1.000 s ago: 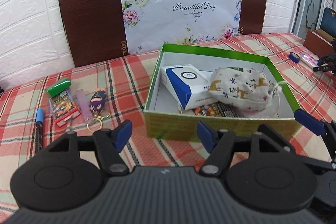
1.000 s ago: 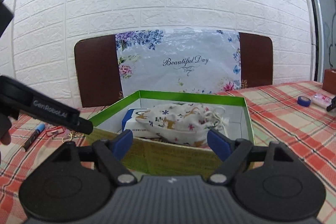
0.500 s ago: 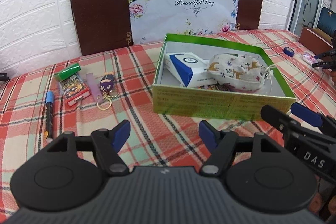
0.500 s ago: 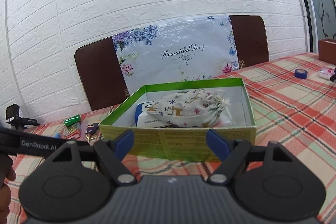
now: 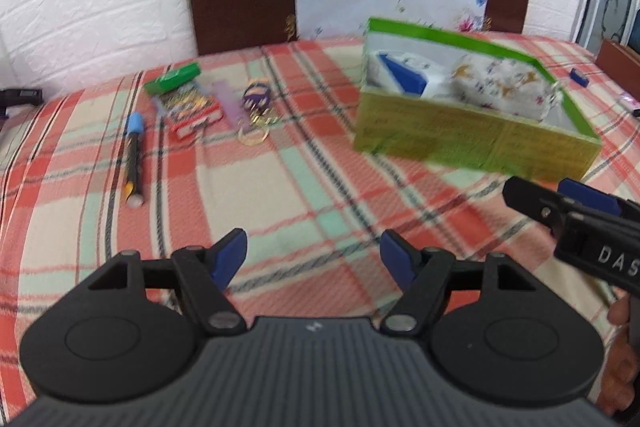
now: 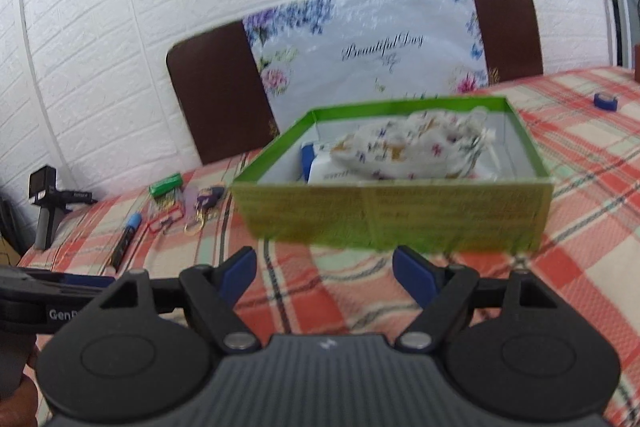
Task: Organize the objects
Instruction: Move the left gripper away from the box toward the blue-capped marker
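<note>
White brick wall backs a plaid-covered surface (image 5: 320, 187). Over it the left tool (image 5: 313, 259) hovers with fingers spread, gripping nothing; the right tool (image 6: 324, 273) is likewise spread and empty, facing the green box (image 6: 392, 215). Inside the box lie a patterned pouch (image 6: 412, 151) and a blue-and-white carton (image 5: 404, 77). Left of the box sit a keychain (image 5: 256, 107), a clip packet (image 5: 188, 105), a green eraser-like block (image 5: 173, 78) and a marker (image 5: 134, 159).

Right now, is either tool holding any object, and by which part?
Nothing is held. The left tool and the right tool are both open and empty above the plaid tablecloth.
</note>
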The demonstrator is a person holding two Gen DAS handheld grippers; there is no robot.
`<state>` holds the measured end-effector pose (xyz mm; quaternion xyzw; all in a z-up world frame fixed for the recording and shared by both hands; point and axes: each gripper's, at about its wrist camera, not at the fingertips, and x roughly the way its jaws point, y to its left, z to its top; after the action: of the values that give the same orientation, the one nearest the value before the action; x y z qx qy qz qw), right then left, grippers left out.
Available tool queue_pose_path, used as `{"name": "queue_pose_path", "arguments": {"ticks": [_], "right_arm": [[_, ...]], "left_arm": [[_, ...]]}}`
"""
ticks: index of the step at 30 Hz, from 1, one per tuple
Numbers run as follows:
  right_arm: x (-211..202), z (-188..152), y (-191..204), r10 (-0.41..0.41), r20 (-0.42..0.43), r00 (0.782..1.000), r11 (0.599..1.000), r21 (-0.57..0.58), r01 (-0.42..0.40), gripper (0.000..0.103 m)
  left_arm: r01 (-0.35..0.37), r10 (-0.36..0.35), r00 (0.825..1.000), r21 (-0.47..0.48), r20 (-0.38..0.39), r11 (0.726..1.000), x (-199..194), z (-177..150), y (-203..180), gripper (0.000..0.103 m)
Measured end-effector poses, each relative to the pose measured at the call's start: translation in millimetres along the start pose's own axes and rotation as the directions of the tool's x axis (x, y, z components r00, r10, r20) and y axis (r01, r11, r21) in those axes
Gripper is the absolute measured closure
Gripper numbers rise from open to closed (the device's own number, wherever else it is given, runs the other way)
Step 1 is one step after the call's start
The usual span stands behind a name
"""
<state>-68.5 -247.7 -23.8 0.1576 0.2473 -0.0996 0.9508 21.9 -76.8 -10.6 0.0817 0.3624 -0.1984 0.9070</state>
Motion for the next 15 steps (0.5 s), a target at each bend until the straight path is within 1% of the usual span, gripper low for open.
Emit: {"name": "queue_pose_path", "arguments": {"ticks": [5, 7, 10, 13, 15], "right_arm": [[17.8, -14.2, 8.0, 0.020, -0.094, 0.995, 1.000, 0.007, -0.019, 0.029], [21.2, -19.2, 13.6, 0.027, -0.115, 0.993, 1.000, -0.006, -0.028, 0.031], [26.4, -24.8, 21.9, 0.035, -0.142, 0.989, 0.999, -0.030, -0.039, 0.032], [32.9, -30.8, 29.2, 0.047, -0.176, 0.983, 0.998, -0.031, -0.054, 0.033], [34.5, -32.9, 34.8, 0.048, -0.181, 0.982, 0.997, -0.052, -0.058, 0.033]], "left_arm": [[-0.032, 0.029, 0.998, -0.048, -0.062, 0.998, 11.2, -20.3, 23.8, 0.028], [-0.044, 0.040, 0.997, -0.066, -0.067, 0.997, 12.4, -25.1, 32.7, 0.028], [-0.068, 0.062, 0.996, -0.091, -0.066, 0.994, 12.8, -28.9, 45.0, 0.025], [-0.078, 0.071, 0.995, -0.115, -0.064, 0.990, 11.7, -30.1, 54.7, 0.024], [-0.089, 0.082, 0.995, -0.125, -0.062, 0.988, 11.2, -31.5, 60.9, 0.024]]}}
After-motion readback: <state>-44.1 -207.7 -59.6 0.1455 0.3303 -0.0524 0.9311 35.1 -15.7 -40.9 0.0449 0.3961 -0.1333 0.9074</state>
